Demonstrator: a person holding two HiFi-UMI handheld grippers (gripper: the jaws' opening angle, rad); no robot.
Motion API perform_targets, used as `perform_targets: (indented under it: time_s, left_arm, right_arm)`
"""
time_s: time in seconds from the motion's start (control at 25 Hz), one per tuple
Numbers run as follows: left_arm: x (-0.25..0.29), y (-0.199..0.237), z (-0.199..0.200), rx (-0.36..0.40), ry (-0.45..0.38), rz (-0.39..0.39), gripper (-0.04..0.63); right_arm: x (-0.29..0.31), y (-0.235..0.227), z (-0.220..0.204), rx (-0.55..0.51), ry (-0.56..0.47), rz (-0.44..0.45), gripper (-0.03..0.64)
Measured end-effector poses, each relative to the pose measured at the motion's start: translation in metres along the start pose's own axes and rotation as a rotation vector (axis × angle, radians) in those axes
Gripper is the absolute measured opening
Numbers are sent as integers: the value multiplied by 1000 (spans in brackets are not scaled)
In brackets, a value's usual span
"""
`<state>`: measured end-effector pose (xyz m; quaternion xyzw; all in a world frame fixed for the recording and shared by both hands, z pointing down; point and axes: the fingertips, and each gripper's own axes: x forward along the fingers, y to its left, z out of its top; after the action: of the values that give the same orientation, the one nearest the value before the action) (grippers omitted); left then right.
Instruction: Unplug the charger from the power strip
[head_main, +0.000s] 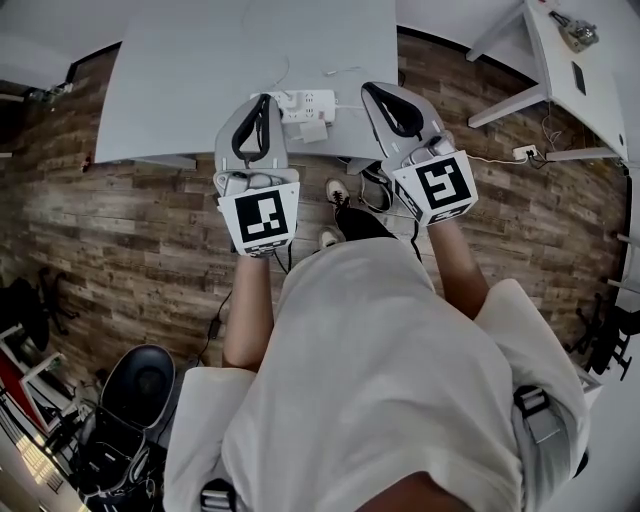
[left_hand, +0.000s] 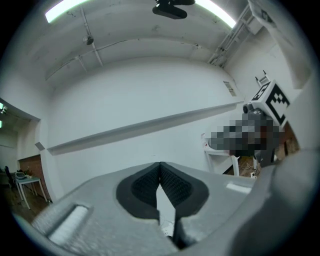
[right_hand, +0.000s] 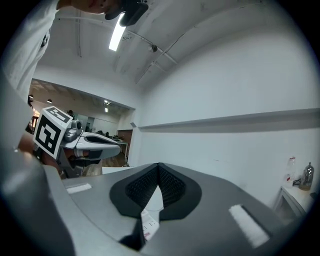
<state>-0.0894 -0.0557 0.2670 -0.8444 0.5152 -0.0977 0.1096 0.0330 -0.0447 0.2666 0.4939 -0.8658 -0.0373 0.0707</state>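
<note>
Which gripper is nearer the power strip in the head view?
Left. The left gripper borders the power strip at its left end; the right gripper shows clear of its right end.

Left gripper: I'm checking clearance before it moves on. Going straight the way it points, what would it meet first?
The way looks free ahead of the shut left gripper; the first thing in line is the white wall, seemingly well off, though depth is unclear.
</note>
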Motion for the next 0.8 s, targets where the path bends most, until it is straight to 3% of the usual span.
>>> perform_targets:
  time_s: [0.2, 0.52, 0.8]
  left_arm:
    - [-4, 10, 19, -8, -45, 30, 5]
    - [1, 25, 23, -100, -19, 43, 5]
    - [8, 25, 21, -113, -9, 48, 5]
  right_arm:
    - [1, -1, 16, -1, 5, -12, 2]
    - [6, -2, 22, 11, 13, 3, 2]
    - [8, -10, 17, 19, 26, -2, 2]
